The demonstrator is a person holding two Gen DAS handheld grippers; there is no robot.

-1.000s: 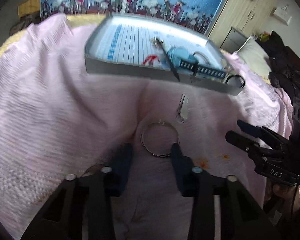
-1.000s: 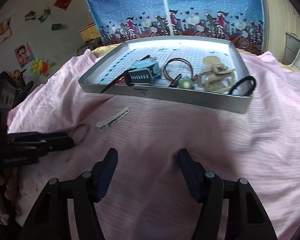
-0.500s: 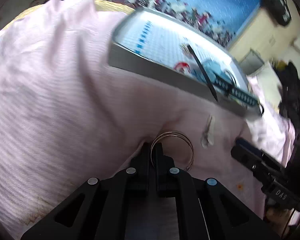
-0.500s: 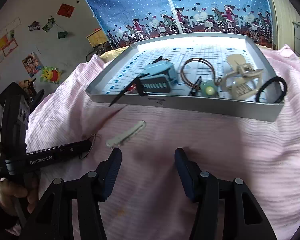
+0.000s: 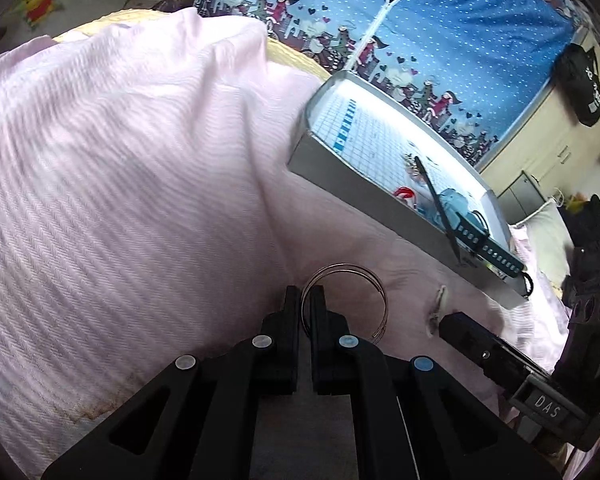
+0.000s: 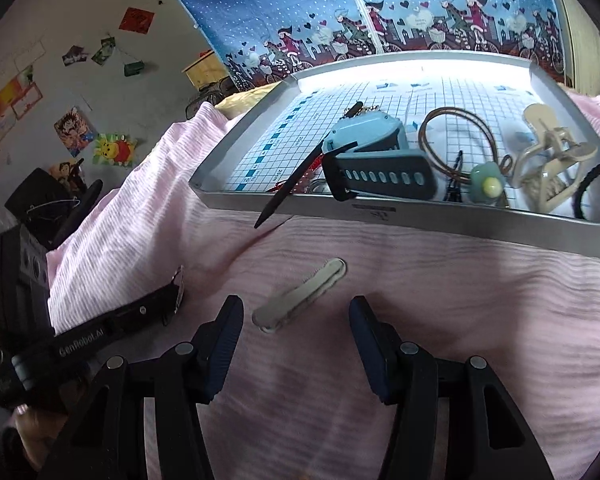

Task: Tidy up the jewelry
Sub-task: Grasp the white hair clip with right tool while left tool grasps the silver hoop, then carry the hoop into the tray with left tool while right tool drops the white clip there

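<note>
Your left tongs [image 5: 305,304] were clamped on the thin silver wire bangle [image 5: 346,298], your right tongs [image 6: 296,330] stood apart around the pale flat hair clip [image 6: 300,294] on the bed, and the grey tray [image 6: 420,216] ahead already held most pieces, so these two seemed left.

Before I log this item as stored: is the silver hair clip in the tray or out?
Out. The silver hair clip lies flat on the pink bedspread, in front of the tray's near wall, ahead of the open right gripper.
</note>
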